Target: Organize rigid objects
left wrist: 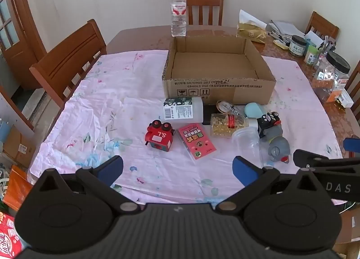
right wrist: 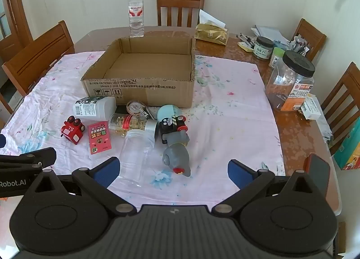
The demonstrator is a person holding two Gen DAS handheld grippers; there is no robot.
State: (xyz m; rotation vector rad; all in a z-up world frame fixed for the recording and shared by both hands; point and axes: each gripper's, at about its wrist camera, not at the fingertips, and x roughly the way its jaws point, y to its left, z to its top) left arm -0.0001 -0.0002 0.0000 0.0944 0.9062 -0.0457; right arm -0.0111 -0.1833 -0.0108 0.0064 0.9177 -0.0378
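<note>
An empty open cardboard box (left wrist: 219, 83) (right wrist: 139, 89) stands mid-table on a pink cloth. In front of it lies a cluster: a white bottle (left wrist: 183, 110) (right wrist: 94, 107), a red toy block (left wrist: 158, 138) (right wrist: 72, 130), a pink card pack (left wrist: 196, 143) (right wrist: 99, 137), a capsule jar (left wrist: 227, 125) (right wrist: 130, 125), a clear plastic cup (left wrist: 246, 143) (right wrist: 137, 148), a black toy train (left wrist: 268, 121) (right wrist: 172, 125) and a grey toy figure (left wrist: 277, 148) (right wrist: 176, 156). My left gripper (left wrist: 177, 170) and right gripper (right wrist: 173, 171) are both open and empty, held near the table's front edge.
A water bottle (left wrist: 178, 12) and a tissue pack (right wrist: 211, 32) stand behind the box. Jars, pens and a large clear jar (right wrist: 290, 83) crowd the table's right side. Wooden chairs (left wrist: 67, 60) surround the table. A phone (right wrist: 318, 174) lies at the right front.
</note>
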